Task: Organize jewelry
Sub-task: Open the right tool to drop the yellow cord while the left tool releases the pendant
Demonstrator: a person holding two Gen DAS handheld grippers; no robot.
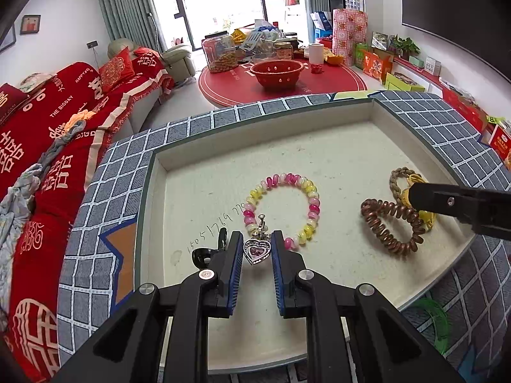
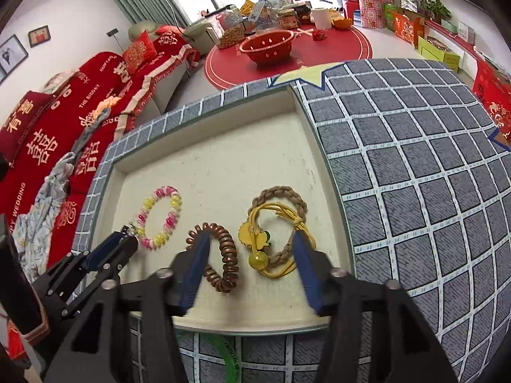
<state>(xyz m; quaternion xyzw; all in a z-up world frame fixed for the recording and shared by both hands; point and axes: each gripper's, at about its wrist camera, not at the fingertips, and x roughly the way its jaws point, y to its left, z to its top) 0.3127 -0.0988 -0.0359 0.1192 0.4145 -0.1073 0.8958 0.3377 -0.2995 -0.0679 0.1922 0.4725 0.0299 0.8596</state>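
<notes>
A white shallow tray point(image 1: 153, 191) sits on a grey grid-patterned cloth point(image 2: 415, 191). My left gripper point(image 1: 256, 236) is shut on a silver heart pendant point(image 1: 257, 250), low over the tray beside a pink, yellow and white bead bracelet point(image 1: 314, 204). My right gripper point(image 2: 250, 237) stands open over the tray's front right. Between its fingers lie a copper spiral hair tie point(image 2: 228, 249) and a yellow cord tie with a flower charm point(image 2: 255, 239), which lies across a tan braided tie point(image 2: 278, 191). Its pads press on none of them.
A green translucent ring point(image 1: 437, 319) lies on the cloth in front of the tray. A red-covered sofa point(image 1: 48, 134) runs along the left. Beyond stands a round red table point(image 1: 287, 86) with a red colander, jars and boxes.
</notes>
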